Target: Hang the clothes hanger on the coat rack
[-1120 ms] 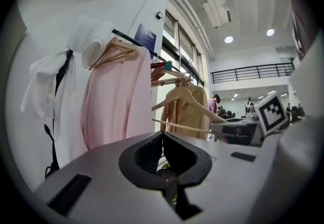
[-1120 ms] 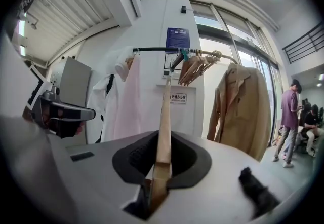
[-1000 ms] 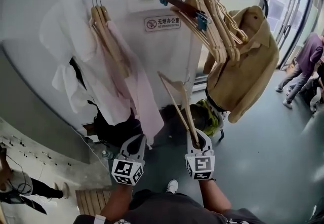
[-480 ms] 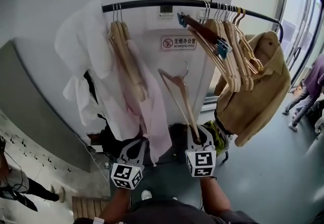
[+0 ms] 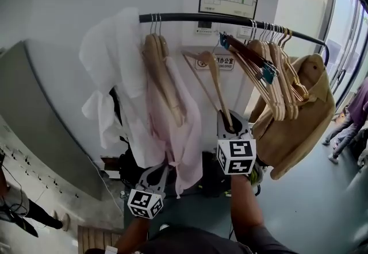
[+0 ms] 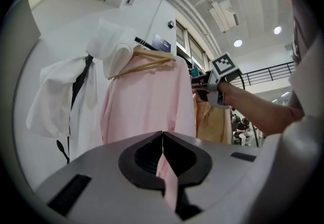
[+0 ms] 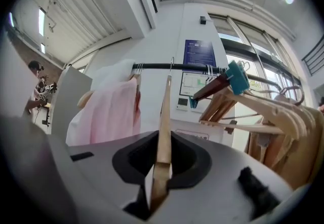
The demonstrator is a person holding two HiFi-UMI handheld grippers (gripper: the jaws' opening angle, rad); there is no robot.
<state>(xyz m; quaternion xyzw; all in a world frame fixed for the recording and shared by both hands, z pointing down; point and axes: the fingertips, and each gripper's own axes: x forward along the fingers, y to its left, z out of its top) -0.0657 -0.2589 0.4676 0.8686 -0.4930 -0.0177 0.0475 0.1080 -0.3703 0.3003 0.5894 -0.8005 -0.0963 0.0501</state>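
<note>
The right gripper (image 5: 231, 127) clenches one arm end of the wooden hanger (image 5: 214, 80), its hook just under the rack bar (image 5: 190, 17), between the pink shirt (image 5: 185, 126) and the crowded hangers (image 5: 276, 80) at right. Raise the hook clear over the bar, then lower it. The left gripper (image 5: 154, 173) pinches the shirt's hem.

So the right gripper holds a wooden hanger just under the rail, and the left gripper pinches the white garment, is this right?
Not quite: what the left gripper pinches is the pink garment, as the left gripper view shows. The right gripper does hold the wooden hanger just under the rail.
</note>
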